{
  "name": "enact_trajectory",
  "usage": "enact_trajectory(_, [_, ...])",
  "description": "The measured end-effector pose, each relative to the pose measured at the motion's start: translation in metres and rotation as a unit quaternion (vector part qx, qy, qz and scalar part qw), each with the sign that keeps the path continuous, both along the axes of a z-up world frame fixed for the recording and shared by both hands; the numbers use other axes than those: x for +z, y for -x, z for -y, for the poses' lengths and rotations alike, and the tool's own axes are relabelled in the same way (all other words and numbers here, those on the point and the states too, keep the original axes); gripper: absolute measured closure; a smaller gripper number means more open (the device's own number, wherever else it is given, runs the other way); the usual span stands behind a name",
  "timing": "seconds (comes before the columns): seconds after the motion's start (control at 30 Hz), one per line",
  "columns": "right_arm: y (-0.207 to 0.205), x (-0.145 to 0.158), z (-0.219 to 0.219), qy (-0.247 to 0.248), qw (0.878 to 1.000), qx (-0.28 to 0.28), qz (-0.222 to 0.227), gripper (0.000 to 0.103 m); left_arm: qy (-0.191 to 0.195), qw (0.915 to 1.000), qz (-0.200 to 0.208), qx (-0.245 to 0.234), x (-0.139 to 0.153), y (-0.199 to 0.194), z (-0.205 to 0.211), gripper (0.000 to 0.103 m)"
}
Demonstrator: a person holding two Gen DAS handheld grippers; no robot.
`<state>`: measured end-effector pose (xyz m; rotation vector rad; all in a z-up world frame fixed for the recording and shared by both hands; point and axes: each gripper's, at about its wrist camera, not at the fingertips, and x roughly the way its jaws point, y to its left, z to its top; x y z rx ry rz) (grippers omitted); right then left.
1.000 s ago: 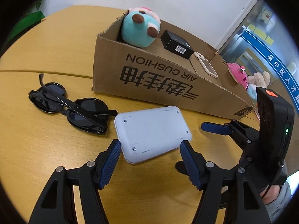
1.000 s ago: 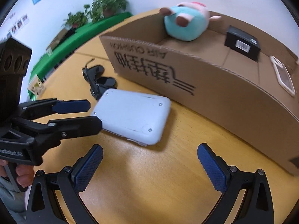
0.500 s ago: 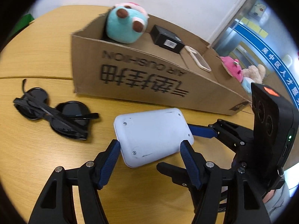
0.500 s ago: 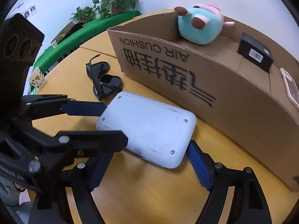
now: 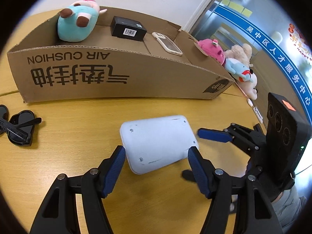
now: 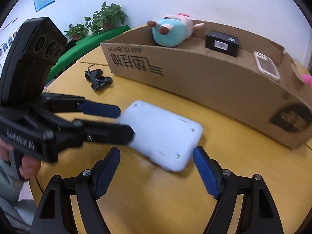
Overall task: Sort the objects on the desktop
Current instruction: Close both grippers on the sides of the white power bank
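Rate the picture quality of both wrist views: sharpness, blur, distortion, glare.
Left wrist view: sharp throughout, strong fisheye bending the cardboard box into an arc, bright reflections on the glass at right. Right wrist view: the left tongs and the box's right end are smeared by motion blur, the white device looks soft, same fisheye curve.

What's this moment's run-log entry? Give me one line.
left gripper: shut on white device | right gripper: open, jaws just been closing, its corner between | cardboard box: behind

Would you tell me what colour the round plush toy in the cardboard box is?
Mostly teal, with brown and pink patches: the plush toy shows best in the left wrist view.
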<state>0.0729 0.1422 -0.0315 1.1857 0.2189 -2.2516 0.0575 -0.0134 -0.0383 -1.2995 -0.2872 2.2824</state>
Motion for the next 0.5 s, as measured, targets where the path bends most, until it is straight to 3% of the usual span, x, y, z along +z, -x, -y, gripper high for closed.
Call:
enact_trajectory(0.2, [0.01, -0.01, -0.013, -0.013, 1.0, -0.018, 0.008, 0.026, -0.005, 0.9994, 0.032, 0.009, -0.015, 0.012, -0.004, 0.036])
enact_trajectory(0.3, [0.015, -0.012, 0.001, -0.033, 0.999, -0.01, -0.003, 0.027, -0.005, 0.9995, 0.029, 0.009, -0.016, 0.015, -0.008, 0.038])
enact_trajectory(0.37, [0.015, -0.012, 0.01, -0.04, 0.999, 0.0, -0.013, 0.033, 0.002, 0.9996, 0.028, 0.009, -0.015, 0.016, -0.011, 0.049])
enact_trajectory(0.5, [0.013, -0.011, 0.016, -0.048, 0.998, -0.006, -0.025, 0.037, 0.015, 0.9995, 0.016, 0.021, -0.01, 0.013, -0.01, 0.049])
